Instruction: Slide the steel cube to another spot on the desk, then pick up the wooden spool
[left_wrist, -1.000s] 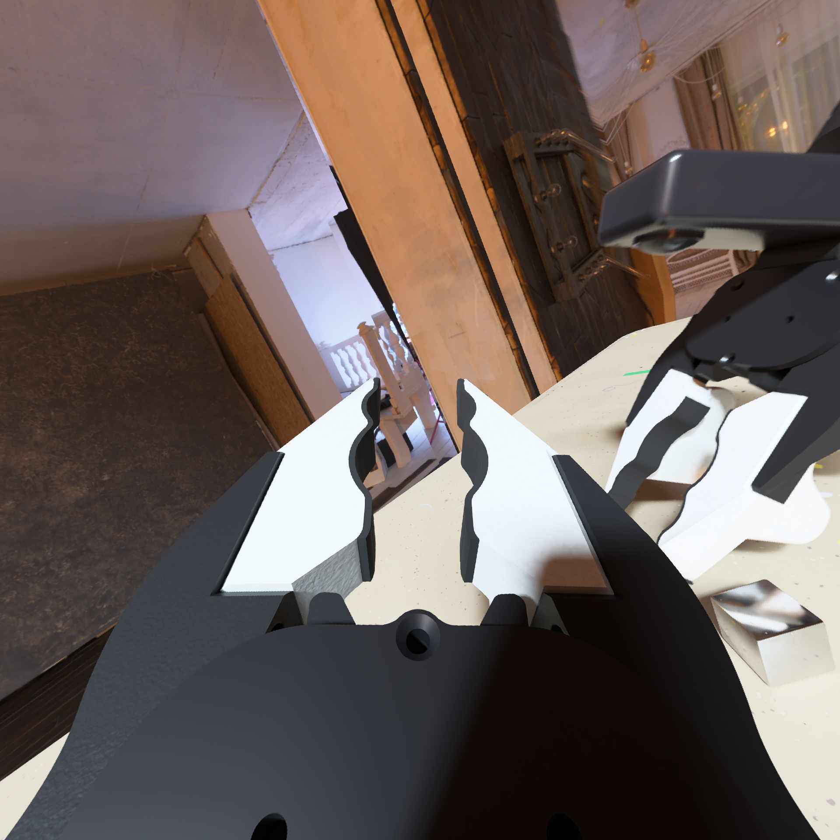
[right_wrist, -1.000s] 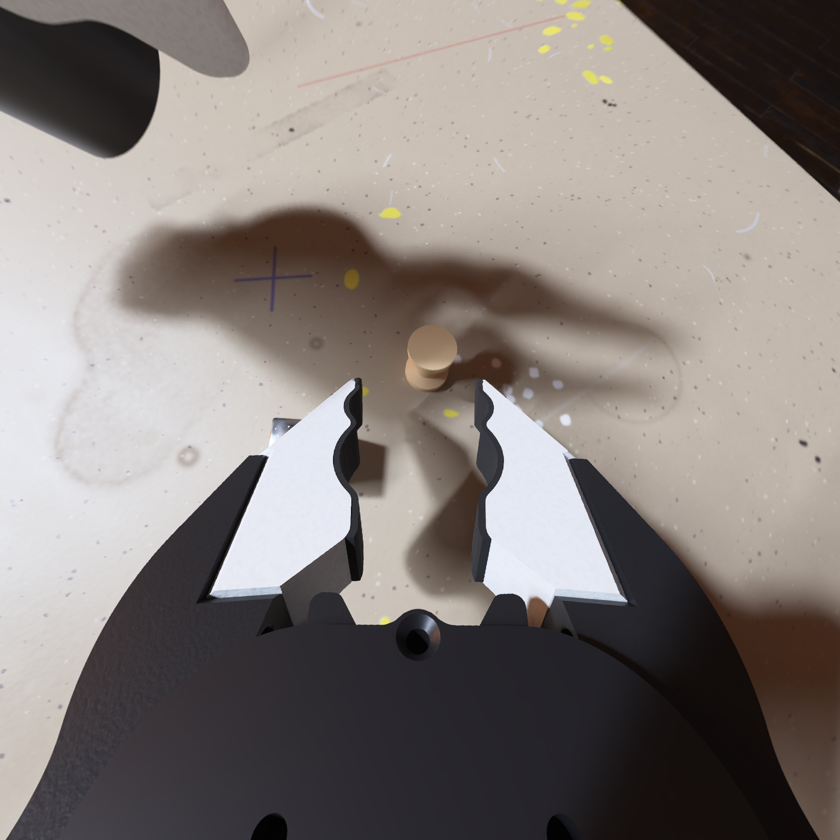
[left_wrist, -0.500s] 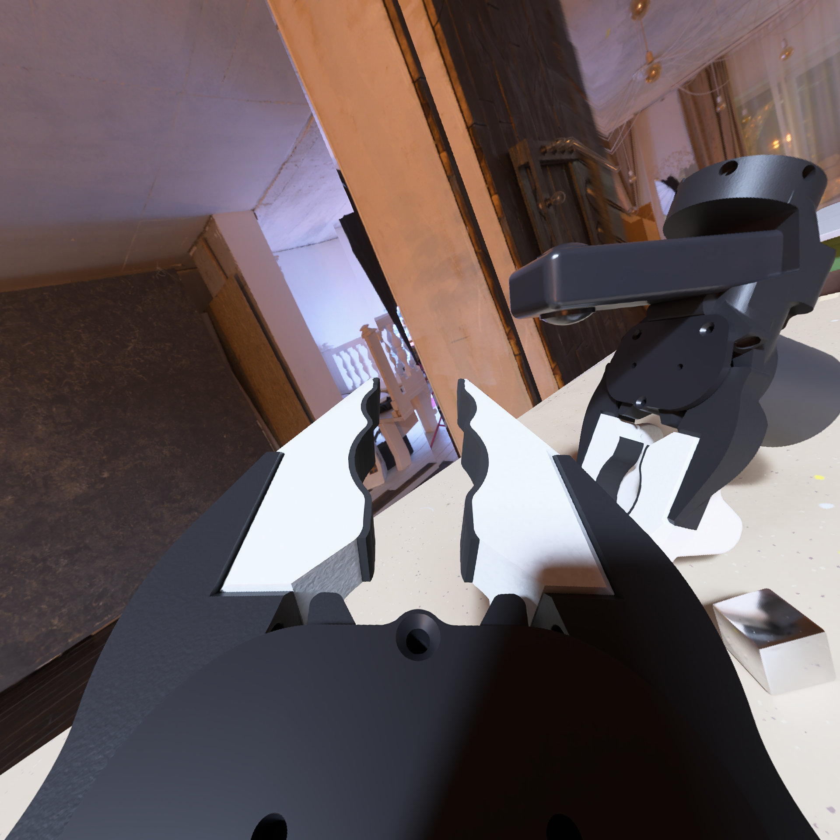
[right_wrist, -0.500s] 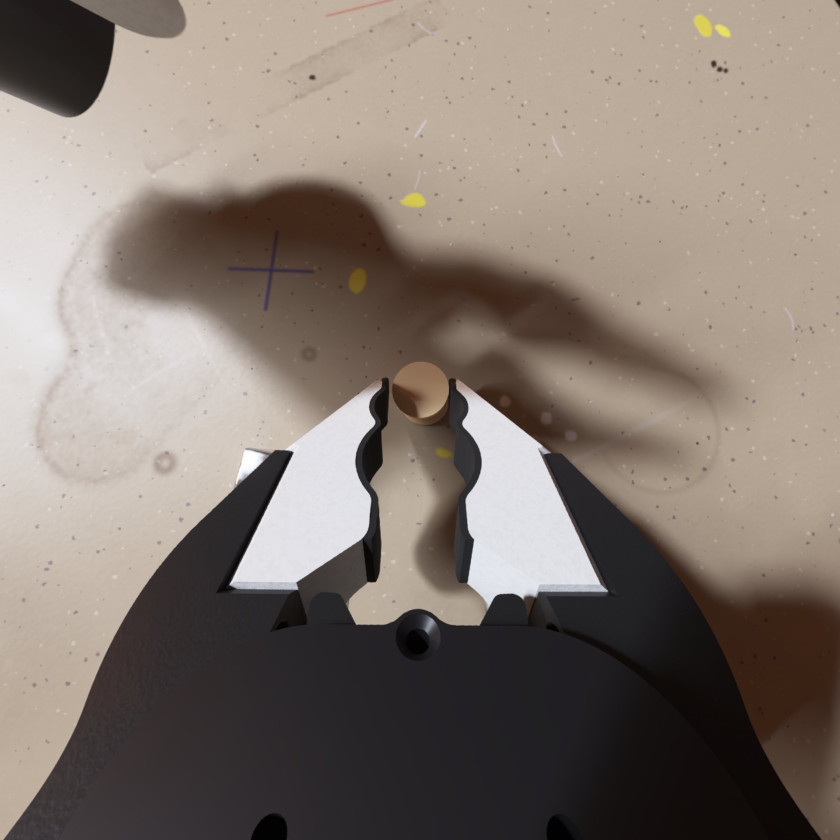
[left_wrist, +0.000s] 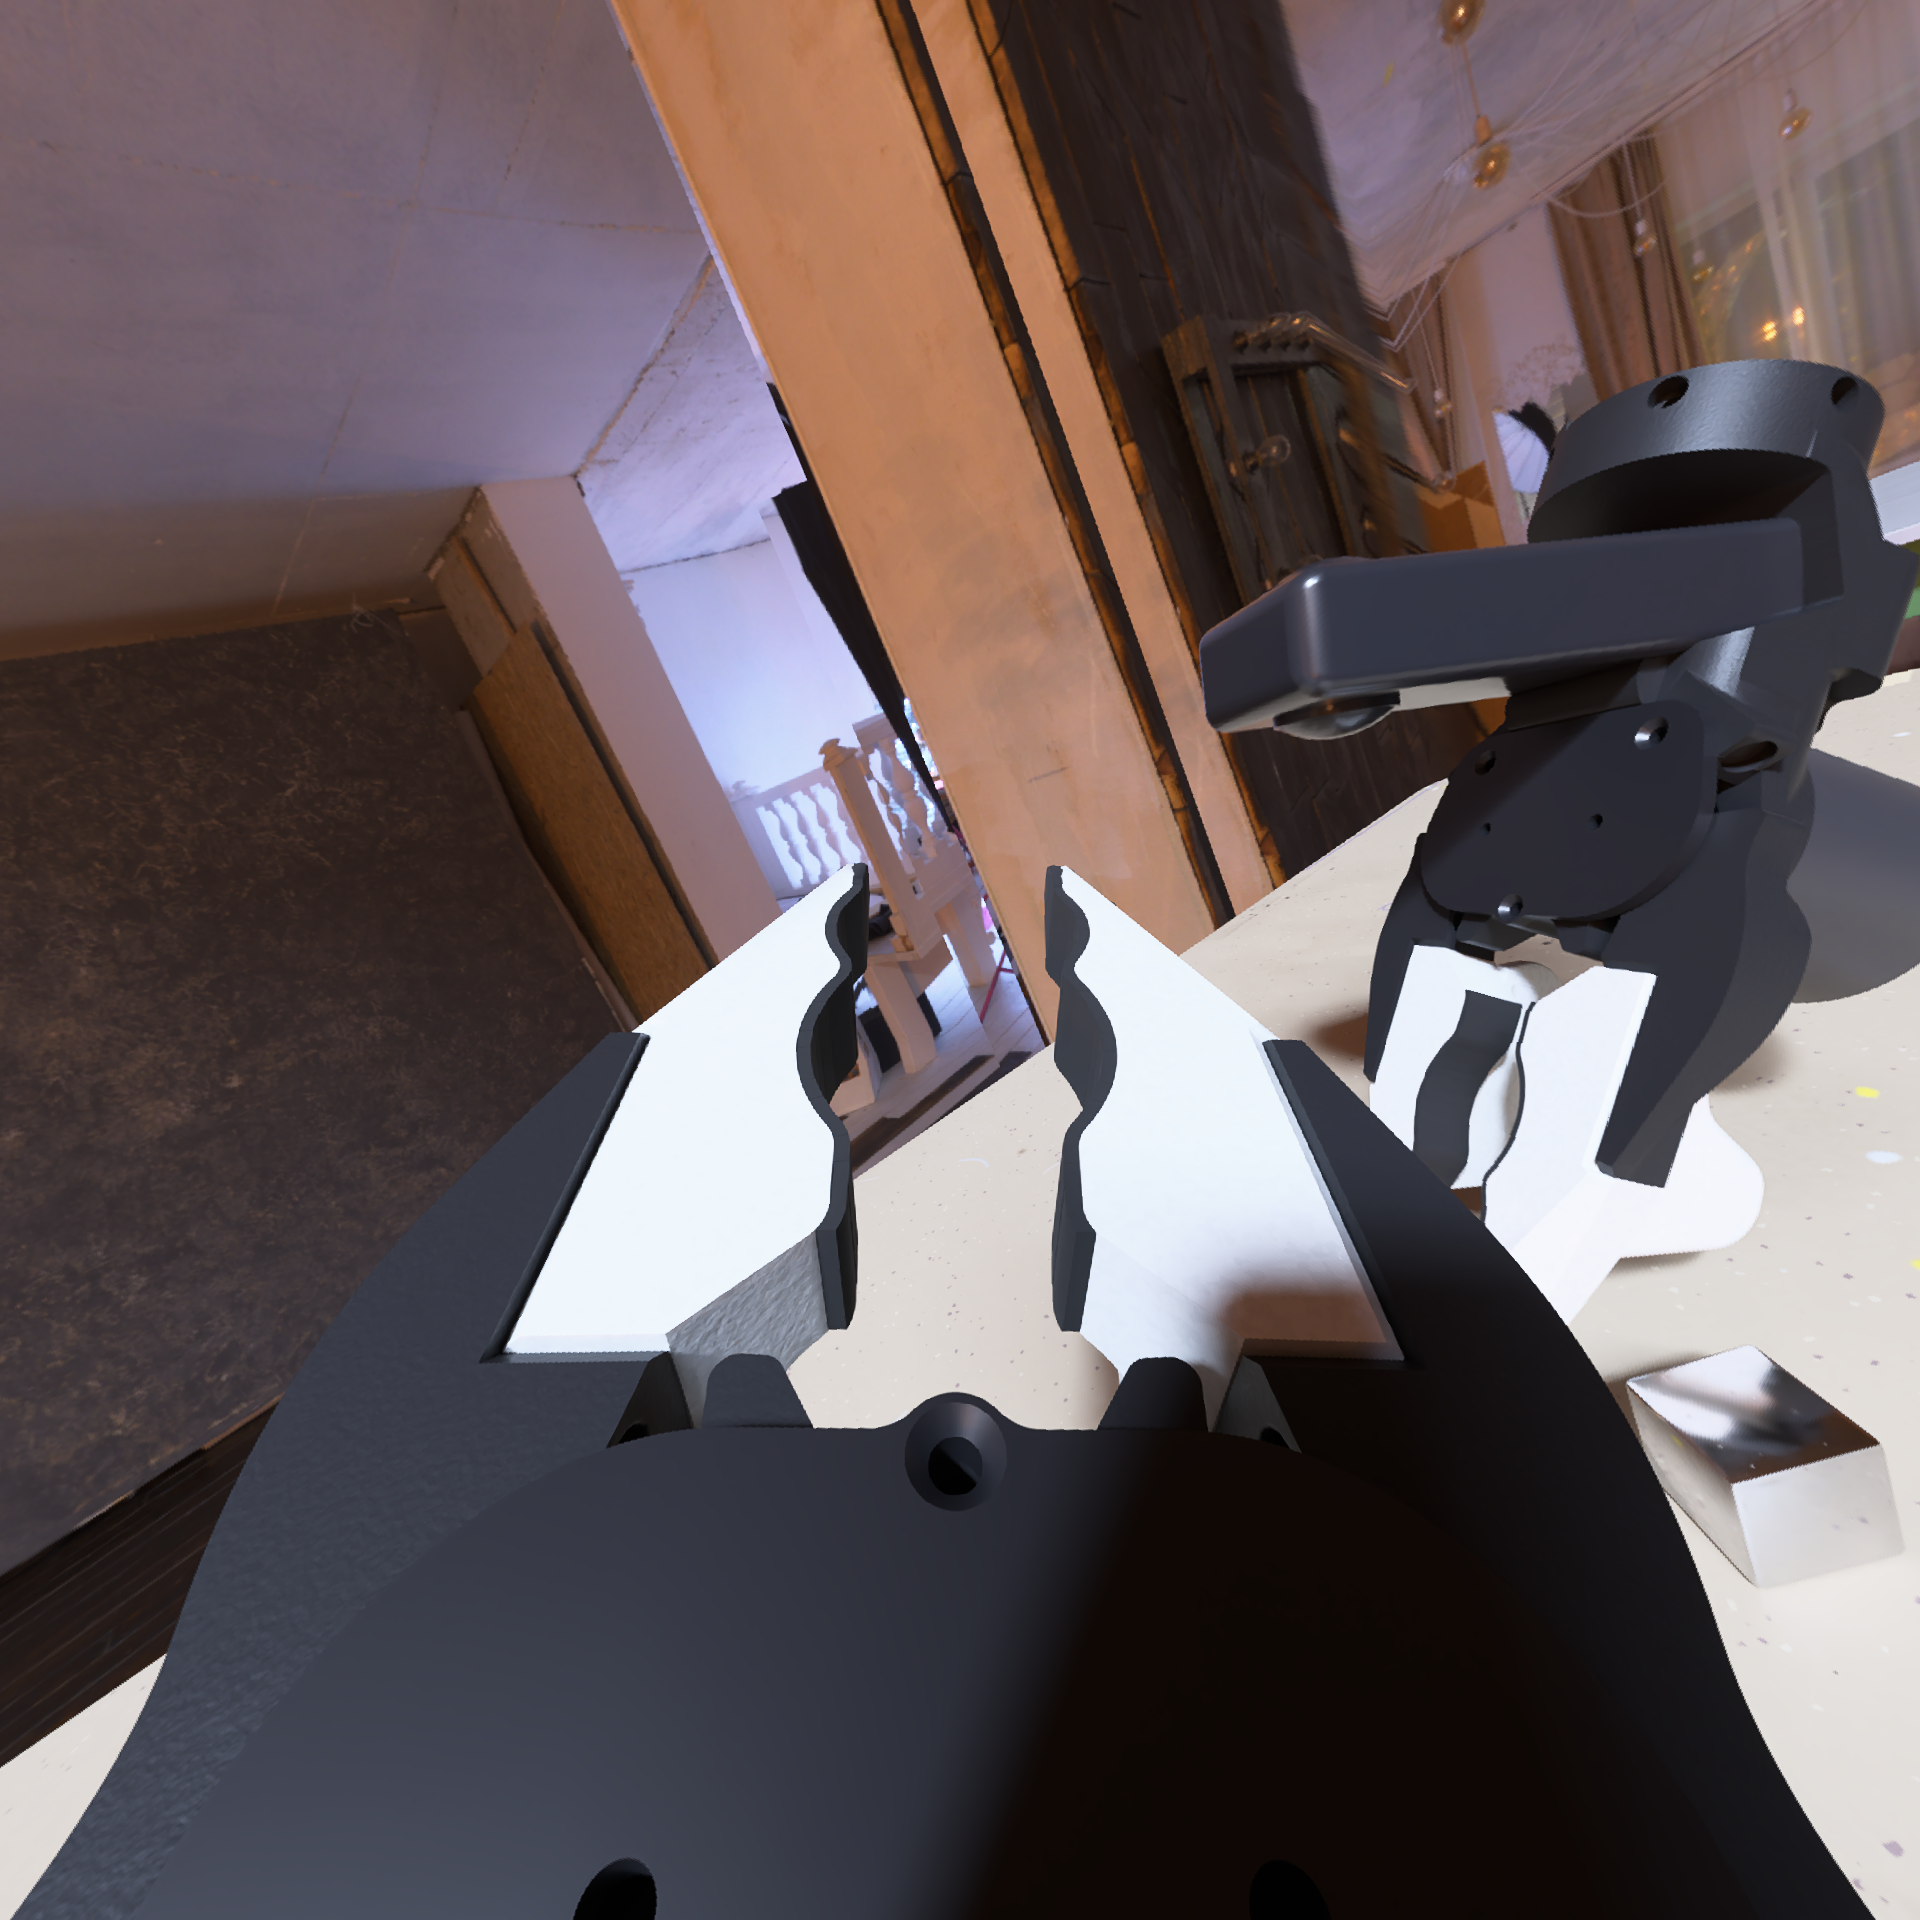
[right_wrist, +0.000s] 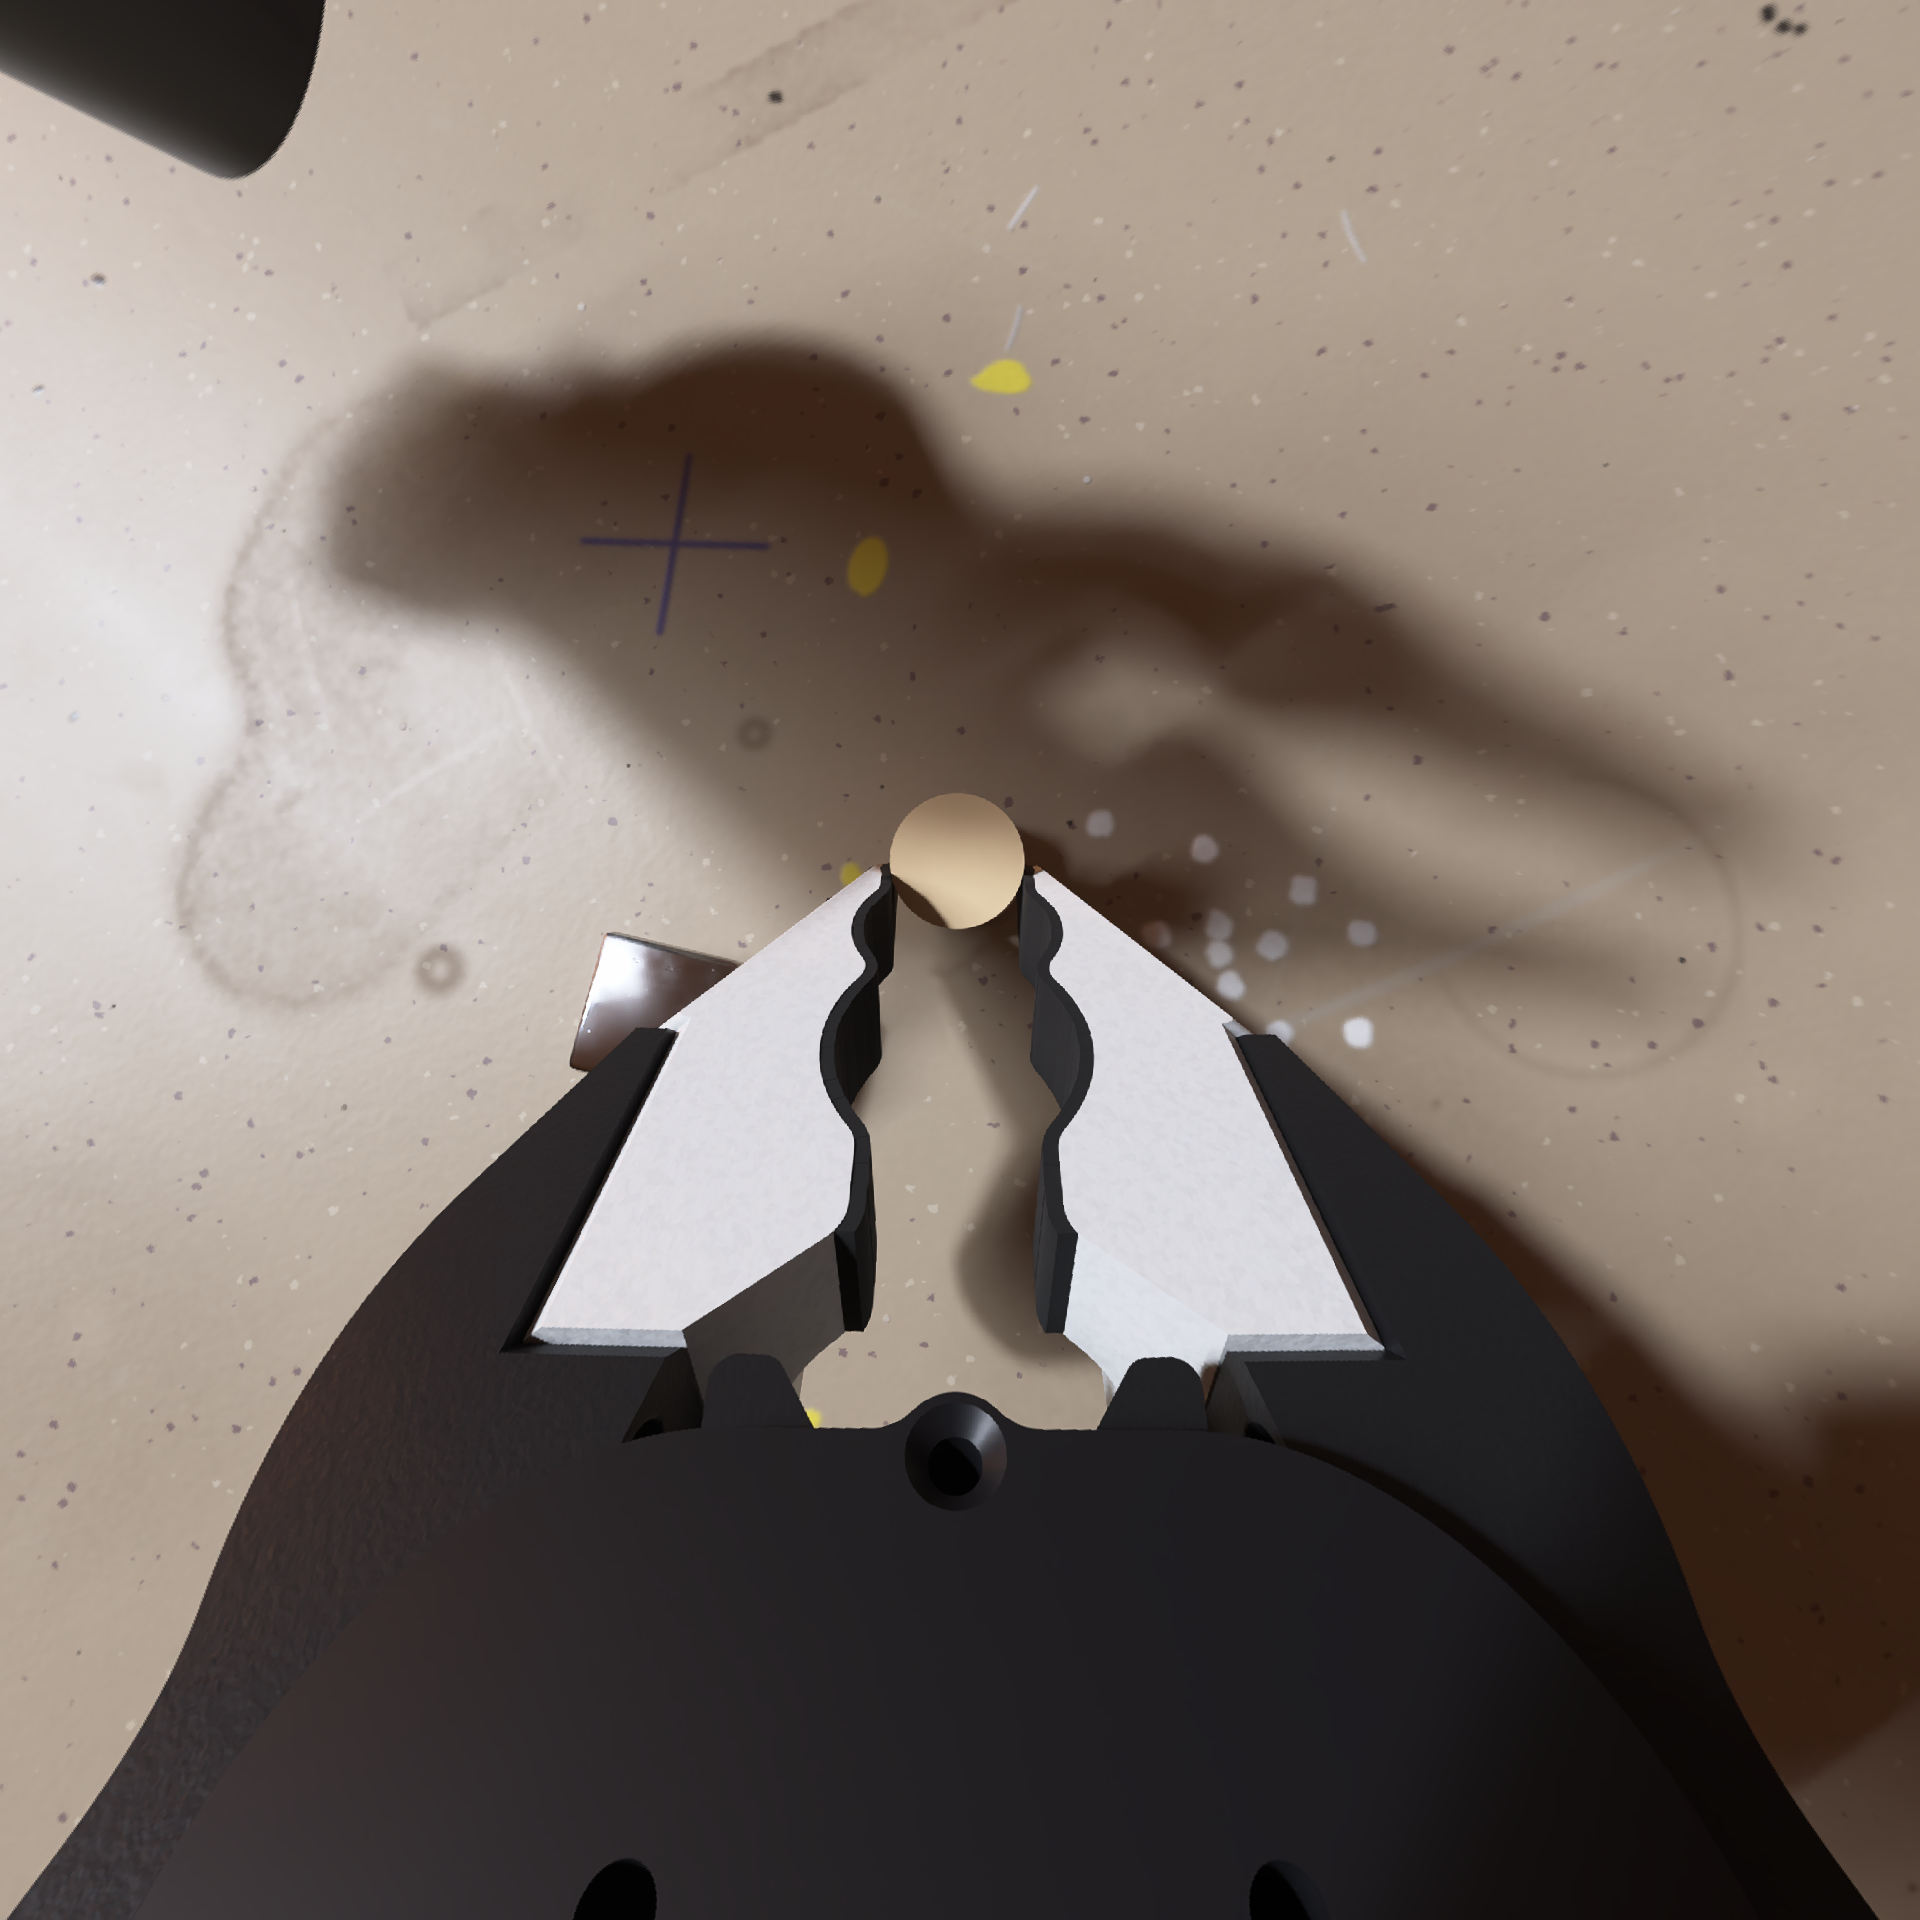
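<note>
desk (right_wrist: 1455, 312): speckled beige, paint-flecked | on it: steel cube (left_wrist: 1766, 1455)

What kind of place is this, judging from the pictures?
Probably a room in a large house, with a work desk spotted with paint. The left wrist view shows a wooden beam, a white railing through a doorway, and curtains.

We're inside a grand old house, by the look of it. A tall wooden pillar (left_wrist: 935, 520) rises beside dark panelling (left_wrist: 1143, 312), and through the gap there's a white balustrade (left_wrist: 831, 821) in a bright room beyond. Up right, a draped ceiling (left_wrist: 1455, 125) hung with small gold lights, and curtains (left_wrist: 1600, 260) by a glowing window (left_wrist: 1849, 260). Down low, a pale speckled desk (right_wrist: 1455, 312), spotted with yellow paint and ring stains, more hobby bench than office.
</note>
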